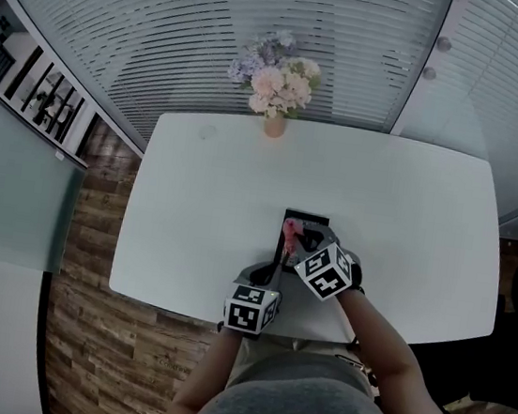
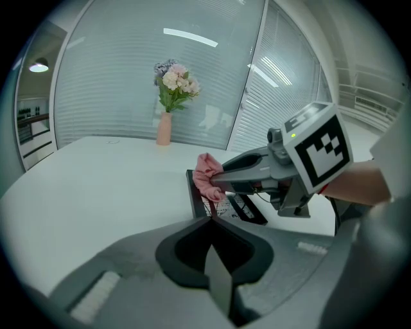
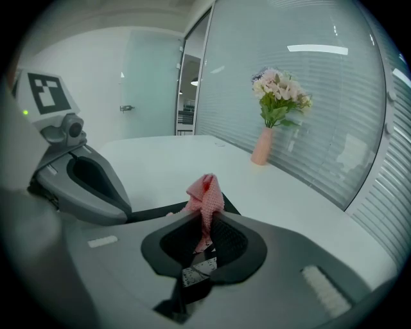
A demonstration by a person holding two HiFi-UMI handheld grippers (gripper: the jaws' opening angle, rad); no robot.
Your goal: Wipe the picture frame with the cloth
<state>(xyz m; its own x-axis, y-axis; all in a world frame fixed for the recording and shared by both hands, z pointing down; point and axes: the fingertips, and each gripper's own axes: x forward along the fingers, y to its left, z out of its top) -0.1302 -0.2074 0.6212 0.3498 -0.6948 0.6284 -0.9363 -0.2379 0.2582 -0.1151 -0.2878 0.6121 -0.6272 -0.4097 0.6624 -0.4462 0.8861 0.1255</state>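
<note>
A black picture frame (image 1: 306, 219) lies near the front edge of the white table (image 1: 203, 203). My left gripper (image 1: 276, 262) is shut on the frame's near left edge; in the left gripper view the jaws meet on the dark frame (image 2: 195, 193). My right gripper (image 1: 300, 241) is shut on a bunched pink cloth (image 1: 291, 226) and holds it over the frame. The cloth (image 3: 205, 191) sticks up from the shut jaws of the right gripper (image 3: 207, 216), and the frame's print shows below them. In the left gripper view the cloth (image 2: 207, 176) touches the frame's upper edge.
A pink vase of flowers (image 1: 278, 85) stands at the table's far edge, in front of a glass wall with blinds (image 1: 293, 17). Wooden floor (image 1: 95, 227) lies left of the table. A person's body fills the bottom of the head view.
</note>
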